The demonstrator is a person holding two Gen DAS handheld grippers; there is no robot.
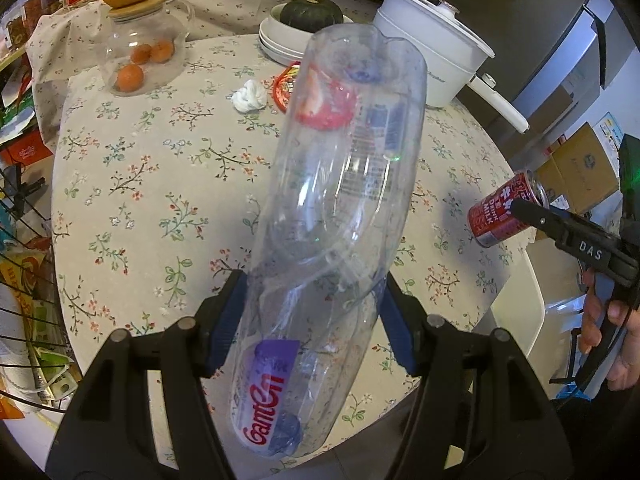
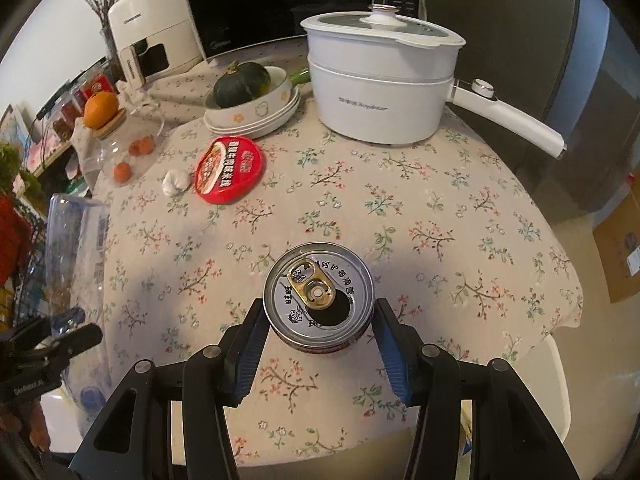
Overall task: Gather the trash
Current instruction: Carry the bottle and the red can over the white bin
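Aloft: bottle [image 1: 340, 184], can [image 2: 319, 300].

A round table [image 2: 420, 216] is draped in a floral cloth, and behind it a black microwave [image 2: 280, 4] and a white appliance [image 2: 152, 40] are lined up on a counter. A grey fridge [image 2: 600, 60] is seen at right, cardboard boxes [image 1: 580, 168] stacked on the floor beside it.

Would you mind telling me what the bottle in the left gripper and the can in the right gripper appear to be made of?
The bottle looks like thin clear plastic: the tablecloth shows through it, and its wall is creased and glossy. The can looks like metal, probably aluminium: a bright silvery lid with a gold pull tab and a printed red side.
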